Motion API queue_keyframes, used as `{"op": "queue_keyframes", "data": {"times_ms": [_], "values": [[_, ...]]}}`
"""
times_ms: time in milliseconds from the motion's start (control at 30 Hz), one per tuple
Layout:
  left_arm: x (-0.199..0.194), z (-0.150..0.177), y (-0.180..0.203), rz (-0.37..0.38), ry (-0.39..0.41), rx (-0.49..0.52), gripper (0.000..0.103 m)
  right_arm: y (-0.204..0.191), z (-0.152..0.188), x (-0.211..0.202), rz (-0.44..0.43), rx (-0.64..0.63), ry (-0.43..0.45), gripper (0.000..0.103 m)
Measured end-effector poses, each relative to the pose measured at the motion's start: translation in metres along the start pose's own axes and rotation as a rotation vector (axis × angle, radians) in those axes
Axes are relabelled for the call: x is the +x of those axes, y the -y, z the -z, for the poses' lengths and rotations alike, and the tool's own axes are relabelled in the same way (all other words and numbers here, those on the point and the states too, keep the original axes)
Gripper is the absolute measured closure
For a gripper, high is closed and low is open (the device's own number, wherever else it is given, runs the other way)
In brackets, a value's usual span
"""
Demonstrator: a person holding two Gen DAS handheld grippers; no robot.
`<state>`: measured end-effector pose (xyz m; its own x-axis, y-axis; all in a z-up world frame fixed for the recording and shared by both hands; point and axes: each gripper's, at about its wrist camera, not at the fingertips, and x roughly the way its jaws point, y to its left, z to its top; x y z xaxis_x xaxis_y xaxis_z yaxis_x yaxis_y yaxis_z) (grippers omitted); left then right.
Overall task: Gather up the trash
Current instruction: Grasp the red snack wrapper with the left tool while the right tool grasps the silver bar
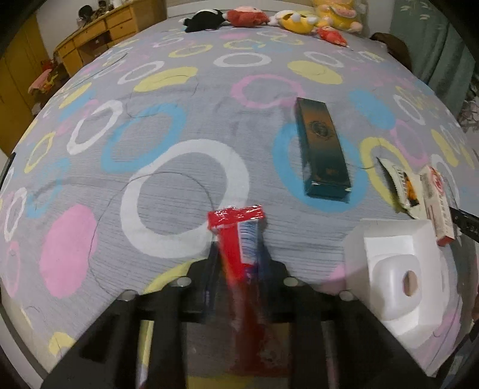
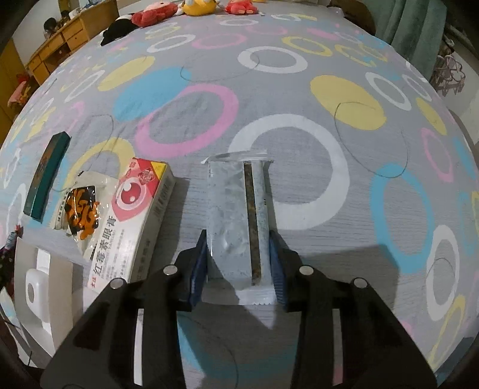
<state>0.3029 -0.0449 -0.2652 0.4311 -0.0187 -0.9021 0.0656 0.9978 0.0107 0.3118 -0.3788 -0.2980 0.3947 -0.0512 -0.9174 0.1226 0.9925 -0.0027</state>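
Observation:
My left gripper [image 1: 239, 254] is shut on a red and blue wrapper [image 1: 239, 236], held just above the bedspread. My right gripper [image 2: 239, 257] is shut on a silver foil wrapper [image 2: 236, 215] that stands between its blue pads. A dark teal box [image 1: 323, 149] lies ahead right of the left gripper; it also shows in the right wrist view [image 2: 46, 176]. A white and red medicine box [image 2: 134, 221] and an orange snack packet [image 2: 82, 209] lie left of the right gripper, and both show at the right of the left view, the box [image 1: 437, 203] beside the packet [image 1: 404, 185].
A white plastic tray [image 1: 395, 275] sits at the near right of the left view and at the lower left of the right view [image 2: 39, 287]. Plush toys [image 1: 299, 21] line the bed's far edge. A wooden dresser [image 1: 98, 33] stands far left, a green curtain [image 1: 434, 39] far right.

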Motion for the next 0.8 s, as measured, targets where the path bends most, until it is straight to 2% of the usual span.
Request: {"op": "queue_keyframes", "data": {"times_ms": [133, 400, 800], "values": [[-0.002, 0.000, -0.003, 0.014, 0.005, -0.026, 0.080, -0.004, -0.001, -0.003, 0.023, -0.008, 0.010, 0.067], [-0.011, -0.001, -0.005, 0.043, 0.020, -0.011, 0.080, -0.002, 0.007, -0.021, 0.043, 0.005, 0.025, 0.067], [-0.030, 0.002, -0.002, 0.059, 0.058, 0.016, 0.080, -0.002, 0.027, -0.069, 0.039, 0.020, 0.097, 0.066]]}}
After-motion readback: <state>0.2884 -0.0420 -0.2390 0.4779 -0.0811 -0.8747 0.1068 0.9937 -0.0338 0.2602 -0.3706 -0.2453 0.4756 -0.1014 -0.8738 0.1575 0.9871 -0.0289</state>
